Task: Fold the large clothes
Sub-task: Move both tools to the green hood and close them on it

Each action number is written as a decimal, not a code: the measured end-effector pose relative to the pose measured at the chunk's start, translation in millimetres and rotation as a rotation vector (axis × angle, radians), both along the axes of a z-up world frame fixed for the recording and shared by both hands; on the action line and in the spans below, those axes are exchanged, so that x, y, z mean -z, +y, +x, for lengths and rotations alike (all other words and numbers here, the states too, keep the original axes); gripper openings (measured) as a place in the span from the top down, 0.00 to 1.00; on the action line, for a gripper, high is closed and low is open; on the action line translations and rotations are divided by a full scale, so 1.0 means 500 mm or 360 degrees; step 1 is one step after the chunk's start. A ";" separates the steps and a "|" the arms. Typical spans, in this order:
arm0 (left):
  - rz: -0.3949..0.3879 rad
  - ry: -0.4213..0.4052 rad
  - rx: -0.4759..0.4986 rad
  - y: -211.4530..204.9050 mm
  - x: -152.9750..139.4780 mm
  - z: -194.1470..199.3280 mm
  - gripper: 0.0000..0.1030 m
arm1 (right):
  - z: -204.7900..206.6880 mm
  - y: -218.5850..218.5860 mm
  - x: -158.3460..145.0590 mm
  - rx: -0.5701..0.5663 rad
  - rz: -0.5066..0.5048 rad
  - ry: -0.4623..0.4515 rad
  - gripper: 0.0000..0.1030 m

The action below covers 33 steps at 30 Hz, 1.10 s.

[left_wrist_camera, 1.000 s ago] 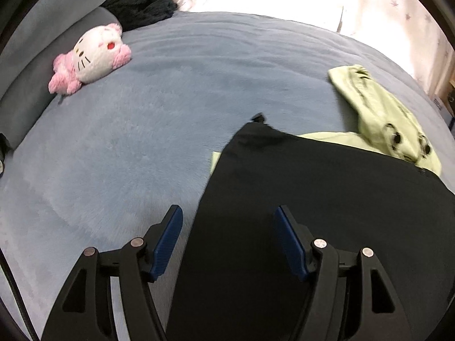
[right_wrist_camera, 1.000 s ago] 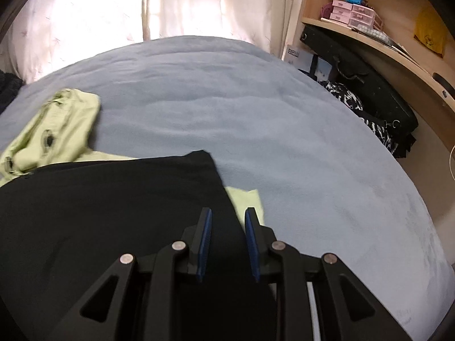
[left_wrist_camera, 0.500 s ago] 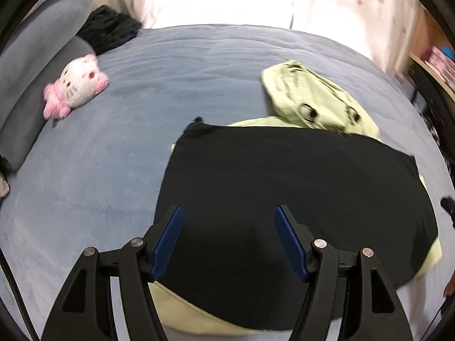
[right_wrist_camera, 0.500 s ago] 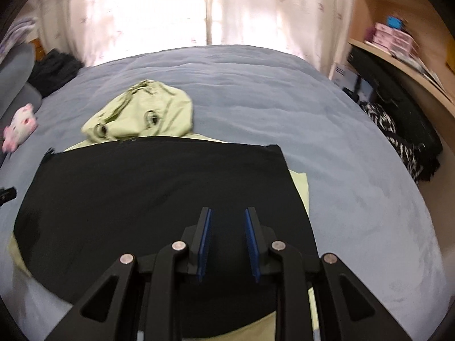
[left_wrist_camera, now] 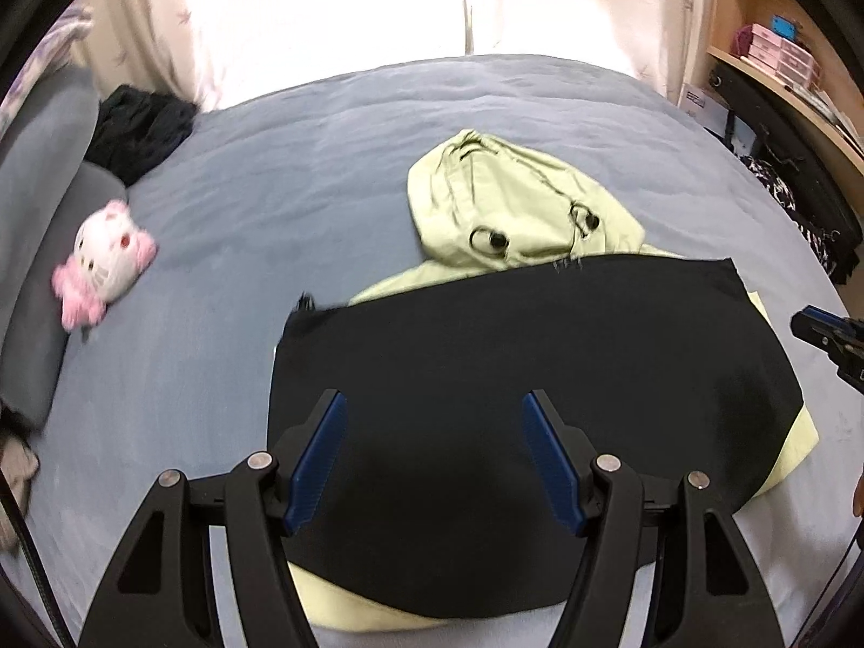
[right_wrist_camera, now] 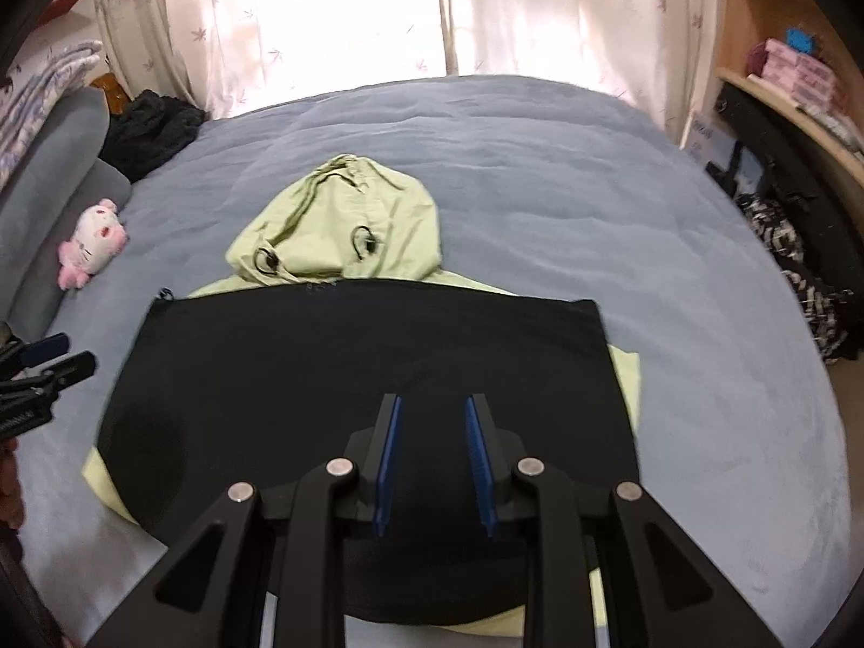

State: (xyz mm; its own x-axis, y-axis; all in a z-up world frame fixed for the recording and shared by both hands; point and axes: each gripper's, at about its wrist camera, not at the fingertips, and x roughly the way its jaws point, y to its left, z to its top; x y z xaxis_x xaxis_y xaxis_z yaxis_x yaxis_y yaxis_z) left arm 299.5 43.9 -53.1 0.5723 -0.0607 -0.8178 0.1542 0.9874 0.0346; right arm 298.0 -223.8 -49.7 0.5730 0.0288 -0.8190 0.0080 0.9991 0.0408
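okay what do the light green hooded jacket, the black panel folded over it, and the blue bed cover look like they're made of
Light green hooded jacket: thin woven fabric, probably cotton or nylon; matte, crisp creases, drawcord eyelets. Black panel: smooth matte cloth, possibly lining; lies flat, no visible texture. Blue bed cover: soft plush or fleece; fuzzy, brushed-looking nap.

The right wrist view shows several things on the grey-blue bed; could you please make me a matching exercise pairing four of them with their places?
Things:
1. pink and white plush cat toy
2. light green hood
3. flat black fabric panel
4. crumpled dark garment

Places:
A. spread over the green garment's body
B. far left corner, by the curtain
C. left edge, beside the grey cushion
D. just beyond the black panel's far edge

Pairs: 1-C, 2-D, 3-A, 4-B
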 end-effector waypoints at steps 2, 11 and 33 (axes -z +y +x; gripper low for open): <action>-0.0012 0.0023 0.0013 -0.001 -0.014 0.033 0.36 | 0.030 0.001 -0.009 -0.0010 0.0026 0.0038 0.76; -0.0040 0.0122 -0.0020 -0.009 -0.075 0.310 0.36 | 0.272 -0.004 -0.106 -0.0029 0.0086 0.0031 0.71; -0.0230 0.0446 -0.0159 -0.001 0.288 0.641 0.17 | 0.655 -0.044 0.262 0.0082 0.0399 0.0389 0.58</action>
State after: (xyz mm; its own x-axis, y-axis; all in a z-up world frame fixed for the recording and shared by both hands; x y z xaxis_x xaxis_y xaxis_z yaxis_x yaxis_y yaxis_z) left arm 620.2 43.6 -197.2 0.3351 -0.1426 -0.9313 0.0401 0.9897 -0.1371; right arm 625.4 -245.6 -180.5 0.3671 0.2226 -0.9032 0.0976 0.9564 0.2753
